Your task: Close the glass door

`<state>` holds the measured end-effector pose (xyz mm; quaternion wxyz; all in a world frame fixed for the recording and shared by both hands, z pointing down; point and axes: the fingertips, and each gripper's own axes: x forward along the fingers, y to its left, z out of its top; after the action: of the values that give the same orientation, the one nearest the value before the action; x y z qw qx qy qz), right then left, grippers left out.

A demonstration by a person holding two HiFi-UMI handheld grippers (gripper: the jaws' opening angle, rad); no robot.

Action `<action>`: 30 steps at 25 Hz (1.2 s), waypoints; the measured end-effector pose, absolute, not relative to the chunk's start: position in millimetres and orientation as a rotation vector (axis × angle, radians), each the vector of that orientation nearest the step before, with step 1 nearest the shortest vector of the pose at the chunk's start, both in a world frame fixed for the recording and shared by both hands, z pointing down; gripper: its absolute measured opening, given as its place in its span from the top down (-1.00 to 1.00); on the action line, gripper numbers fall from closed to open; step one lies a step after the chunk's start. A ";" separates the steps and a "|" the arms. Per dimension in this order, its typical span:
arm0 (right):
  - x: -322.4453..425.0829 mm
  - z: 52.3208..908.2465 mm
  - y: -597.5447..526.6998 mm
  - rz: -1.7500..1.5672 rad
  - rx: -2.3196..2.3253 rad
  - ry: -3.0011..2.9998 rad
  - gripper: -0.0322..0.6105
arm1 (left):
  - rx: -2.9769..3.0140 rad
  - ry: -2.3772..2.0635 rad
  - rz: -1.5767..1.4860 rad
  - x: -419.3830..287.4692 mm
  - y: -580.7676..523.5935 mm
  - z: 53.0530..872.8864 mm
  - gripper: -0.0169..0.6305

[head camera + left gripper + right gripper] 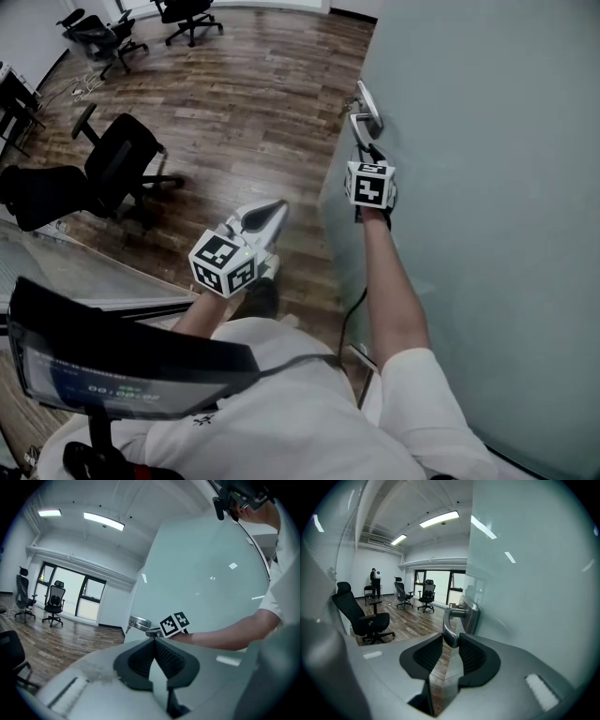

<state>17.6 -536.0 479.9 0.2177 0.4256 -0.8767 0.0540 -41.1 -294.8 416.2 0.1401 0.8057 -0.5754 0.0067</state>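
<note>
The right gripper (451, 643) pinched only the tip of the silver handle (454, 620) on the glass door (487, 206) at the right of the frame, the left gripper (272, 214) hung shut and empty, so a hard tug could make the handle slip out.

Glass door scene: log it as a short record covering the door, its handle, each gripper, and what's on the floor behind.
glass door: frosted, on the person's right
door handle: metal lever near the door's edge
right gripper: shut on the end of the door handle
left gripper: jaws together, nothing between them, not touching the door
floor: wood planks
office chairs: black, standing out in the room
</note>
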 end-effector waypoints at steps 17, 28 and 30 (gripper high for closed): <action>-60.2 499.3 -457.3 0.054 1.095 -2.444 0.55 | 2.212 -1.786 -0.038 -124.0 -218.4 439.7 0.95; -87.9 498.7 -417.6 0.024 1.052 -2.435 0.53 | 2.209 -1.770 -0.045 -142.7 -154.9 440.7 0.95; -92.9 500.2 -407.9 0.016 1.043 -2.433 0.52 | 2.214 -1.771 -0.052 -146.4 -143.1 439.8 0.95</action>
<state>-92.9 -407.9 500.2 0.2449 0.3819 -0.8911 0.0058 -146.4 -143.1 439.8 0.1522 0.7717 -0.6172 -0.0181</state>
